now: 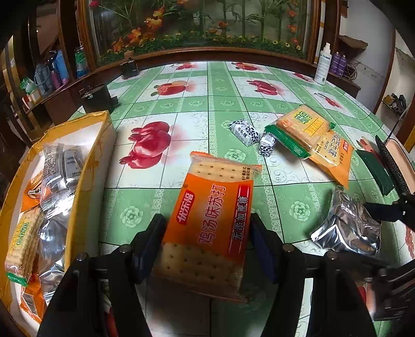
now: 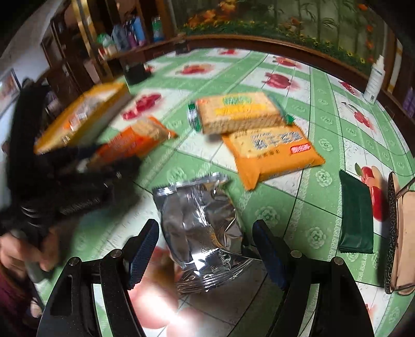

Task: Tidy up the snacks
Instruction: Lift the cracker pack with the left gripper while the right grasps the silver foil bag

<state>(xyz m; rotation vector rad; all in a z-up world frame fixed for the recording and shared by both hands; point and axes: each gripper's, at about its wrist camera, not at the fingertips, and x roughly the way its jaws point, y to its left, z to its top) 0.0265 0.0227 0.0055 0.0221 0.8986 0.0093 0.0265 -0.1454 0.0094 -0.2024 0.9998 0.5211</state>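
With the left gripper [image 1: 207, 246] pinching the orange soda-cracker pack [image 1: 210, 228] above the tablecloth, carry it level to the yellow box [image 1: 90, 160] alongside, while the spread right gripper [image 2: 206, 255] straddles the silver foil bag [image 2: 199, 228].

This looks like a lived-in home room. The counter wears a green oilcloth [image 1: 212, 85] printed with red fruit, a wood-framed panel of artificial flowers [image 1: 197, 23] stands at 12 o'clock, and dark wooden shelves [image 1: 49, 75] of household bottles sit at 10 o'clock.
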